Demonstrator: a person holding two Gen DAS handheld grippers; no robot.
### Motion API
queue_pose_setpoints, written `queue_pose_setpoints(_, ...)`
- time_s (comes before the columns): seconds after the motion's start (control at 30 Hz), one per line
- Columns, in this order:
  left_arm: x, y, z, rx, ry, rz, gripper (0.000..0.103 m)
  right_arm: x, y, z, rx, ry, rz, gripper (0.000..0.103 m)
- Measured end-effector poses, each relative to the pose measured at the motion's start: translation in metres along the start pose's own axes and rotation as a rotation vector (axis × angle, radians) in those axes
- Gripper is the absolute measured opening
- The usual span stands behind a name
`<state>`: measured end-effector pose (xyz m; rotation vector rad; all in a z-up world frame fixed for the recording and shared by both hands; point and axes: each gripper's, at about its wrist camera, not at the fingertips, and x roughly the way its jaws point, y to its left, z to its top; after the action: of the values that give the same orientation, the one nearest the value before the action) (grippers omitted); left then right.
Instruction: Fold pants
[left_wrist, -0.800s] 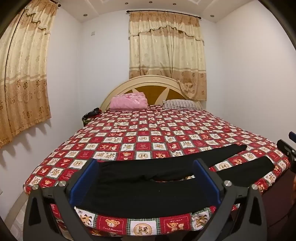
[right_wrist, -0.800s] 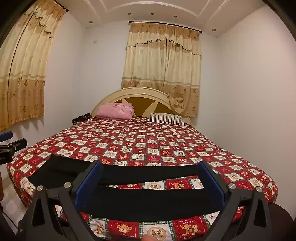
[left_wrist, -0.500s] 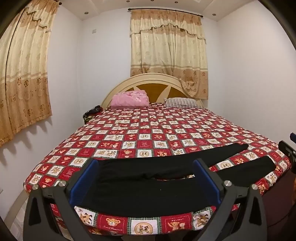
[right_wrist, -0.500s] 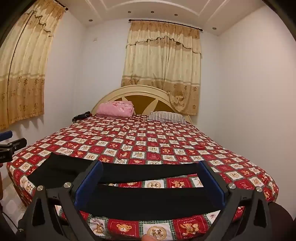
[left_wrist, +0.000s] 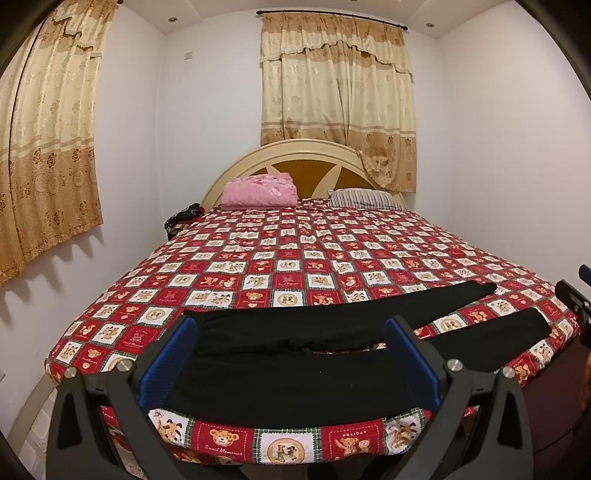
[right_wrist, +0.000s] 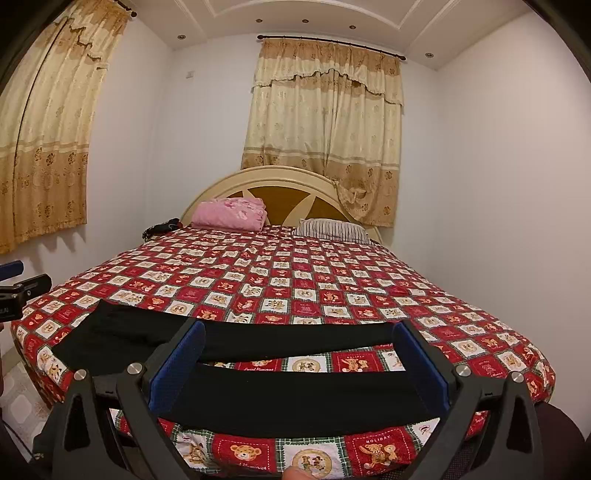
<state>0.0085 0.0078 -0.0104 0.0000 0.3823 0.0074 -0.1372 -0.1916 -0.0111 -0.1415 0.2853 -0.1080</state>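
Pants (left_wrist: 295, 376), black, lie flat across the foot of the bed (left_wrist: 288, 266), waist toward the left side, both legs stretched rightward and slightly parted. The left gripper (left_wrist: 290, 347) hovers above the waist end, jaws spread wide, holding nothing. The right gripper (right_wrist: 295, 350) hangs over the legs (right_wrist: 295, 402), jaws equally wide and empty. Neither touches the cloth.

The left tool (left_wrist: 288, 365) is hiding part of the pants (left_wrist: 295, 384); the frame edge is cutting off a fingertip (right_wrist: 298, 473); the dark bundle (left_wrist: 183, 218) beside the bed (left_wrist: 280, 258) is staying unidentifiable.
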Motion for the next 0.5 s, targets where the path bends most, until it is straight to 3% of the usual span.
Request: queue_pose_setpoints(0.5, 0.0014, -0.0025, -0.0077, 0.005, 0.005, 0.000, 0.103, 0.0032, -0.0007, -0.0044, -0.004, 0.006, 0.001, 0.102)
